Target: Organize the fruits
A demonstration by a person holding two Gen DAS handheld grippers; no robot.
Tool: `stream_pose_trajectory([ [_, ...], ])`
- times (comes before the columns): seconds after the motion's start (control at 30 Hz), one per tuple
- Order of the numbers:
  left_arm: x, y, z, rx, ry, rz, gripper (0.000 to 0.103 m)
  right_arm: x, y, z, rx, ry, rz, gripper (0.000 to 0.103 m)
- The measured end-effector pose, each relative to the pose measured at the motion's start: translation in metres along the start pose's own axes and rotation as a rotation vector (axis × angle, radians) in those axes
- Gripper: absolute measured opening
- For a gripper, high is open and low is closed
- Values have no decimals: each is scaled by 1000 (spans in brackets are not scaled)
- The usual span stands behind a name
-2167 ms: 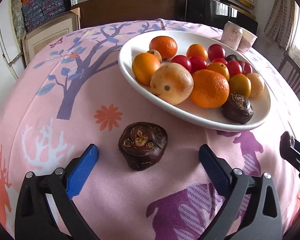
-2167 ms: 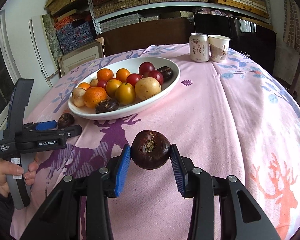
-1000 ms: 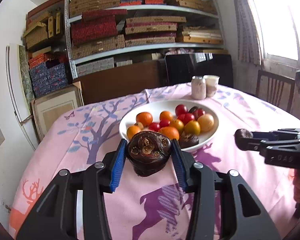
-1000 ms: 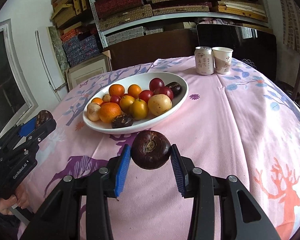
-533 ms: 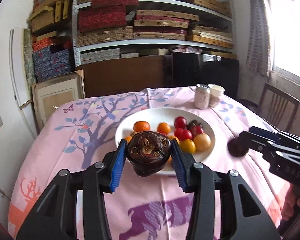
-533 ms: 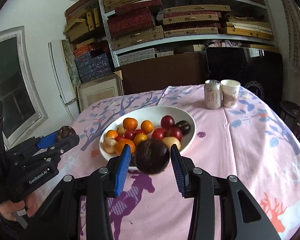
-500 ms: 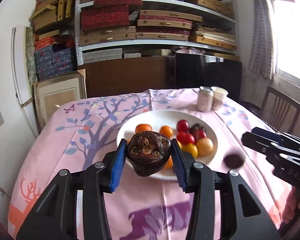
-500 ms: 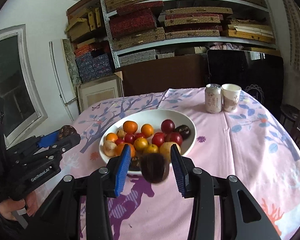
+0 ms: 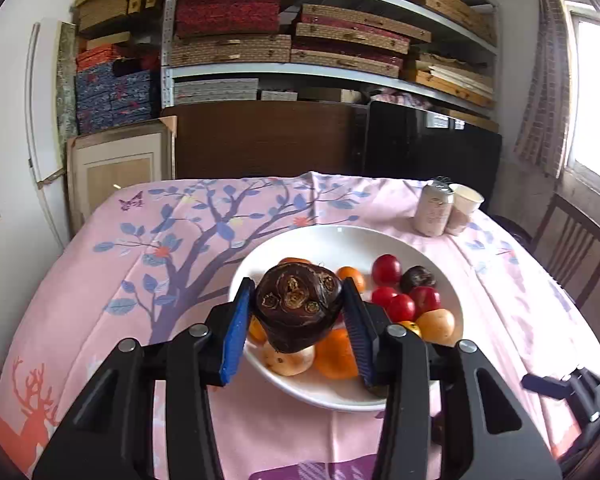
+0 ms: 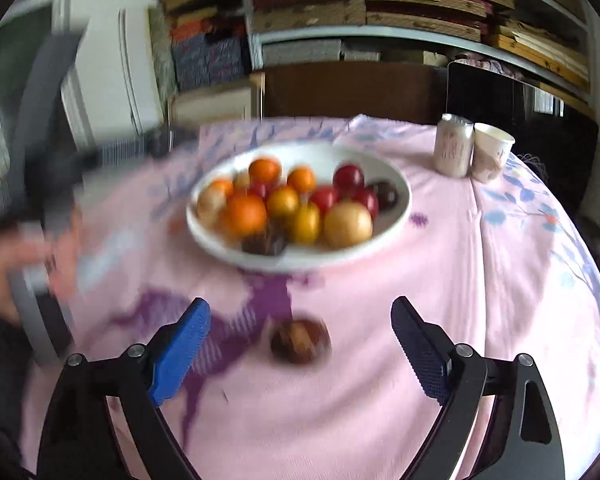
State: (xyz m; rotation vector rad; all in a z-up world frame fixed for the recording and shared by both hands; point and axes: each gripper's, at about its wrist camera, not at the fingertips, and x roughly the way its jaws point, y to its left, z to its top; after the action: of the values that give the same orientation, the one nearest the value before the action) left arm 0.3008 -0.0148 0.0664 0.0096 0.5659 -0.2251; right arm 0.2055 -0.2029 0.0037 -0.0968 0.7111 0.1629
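My left gripper [image 9: 296, 316] is shut on a dark brown water chestnut [image 9: 296, 306] and holds it in the air above the near left part of the white fruit plate [image 9: 332, 240]. The plate holds oranges, red fruits, yellow fruits and dark chestnuts. My right gripper [image 10: 300, 344] is open and empty. A second dark water chestnut [image 10: 299, 341] lies on the pink cloth between its fingers, in front of the plate [image 10: 396, 216]. The right wrist view is blurred. The right gripper's tip [image 9: 556, 386] shows at the lower right of the left wrist view.
A drink can [image 10: 454, 146] and a paper cup [image 10: 492, 152] stand at the back right of the round table with the pink cloth [image 9: 100, 280]. Shelves with boxes and a dark cabinet stand behind. A wooden chair [image 9: 572, 256] is at the right.
My right gripper opened and its chestnut dropped onto the cloth in front of the plate. My left gripper, which grasped and lifted its chestnut earlier, carried it over the plate.
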Motion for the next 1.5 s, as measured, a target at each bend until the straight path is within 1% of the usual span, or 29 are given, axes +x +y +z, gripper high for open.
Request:
stream_pose_trajectory([
  [0.07, 1, -2, 0, -2, 7, -18, 43, 21, -1, 1, 3, 62, -33, 93],
  [0.13, 2, -6, -2, 26, 8, -1, 43, 42, -6, 5, 43, 123, -35, 93],
  [0.23, 5, -11, -4, 62, 1, 27, 43, 59, -6, 5, 64, 173, -36, 93],
  [0.27, 7, -11, -4, 67, 6, 25, 43, 57, -7, 4, 75, 163, -29, 89],
  [0.3, 10, -11, -4, 68, 12, 19, 43, 53, -9, 4, 96, 142, -4, 68],
  [0.33, 12, -11, -4, 71, 19, 16, 43, 48, -11, 4, 117, 125, 5, 41],
  [0.4, 15, -11, -4, 78, 23, 24, 43, 45, -10, 1, 117, 119, -18, 42],
  [0.47, 16, -11, -4, 82, 26, 33, 43, 43, -12, -1, 133, 116, 15, 42],
  [0.53, 13, -11, -2, 79, 22, 37, 43, 35, -14, 6, 134, 84, 32, 41],
  [0.63, 9, -13, 4, 81, -3, 44, 43, 21, -20, 27, 137, 21, 22, 41],
  [0.67, 8, -15, 6, 82, -11, 45, 43, 18, -26, 37, 162, 1, 40, 41],
  [0.77, 15, -21, 12, 83, -28, 26, 43, 16, -51, 71, 308, -59, 108, 41],
  [0.83, 21, -20, 15, 52, -30, 10, 43, 20, -58, 91, 346, -92, 108, 41],
  [0.93, 34, -15, 14, 18, -13, -10, 43, 36, -54, 113, 320, -127, 90, 41],
  [1.0, 45, -13, 12, 40, 7, 12, 43, 48, -46, 121, 286, -134, 97, 41],
  [1.07, 53, -8, 10, 57, 8, 43, 43, 62, -36, 126, 252, -124, 124, 41],
  [1.17, 62, -1, 7, 57, 23, 68, 43, 84, -26, 130, 208, -79, 114, 41],
  [1.27, 69, 5, 5, 47, 34, 75, 43, 95, -24, 132, 203, -77, 112, 41],
  [1.3, 70, 7, 4, 39, 33, 80, 43, 96, -24, 131, 198, -84, 117, 41],
  [1.33, 71, 9, 4, 23, 26, 88, 43, 96, -24, 131, 192, -98, 111, 47],
  [1.37, 71, 11, 4, 4, 18, 91, 48, 93, -24, 130, 186, -117, 86, 59],
  [1.4, 71, 13, 5, -14, 14, 86, 61, 89, -25, 128, 186, -135, 59, 87],
  [1.43, 70, 14, 6, -24, 13, 125, 86, 81, -28, 125, 200, -171, 9, 92],
  [1.47, 70, 15, 7, -36, 13, 173, 99, 74, -32, 123, 208, -195, -22, 95],
  [1.5, 67, 16, 9, -45, 8, 192, 99, 67, -36, 122, 212, -203, -47, 99],
])
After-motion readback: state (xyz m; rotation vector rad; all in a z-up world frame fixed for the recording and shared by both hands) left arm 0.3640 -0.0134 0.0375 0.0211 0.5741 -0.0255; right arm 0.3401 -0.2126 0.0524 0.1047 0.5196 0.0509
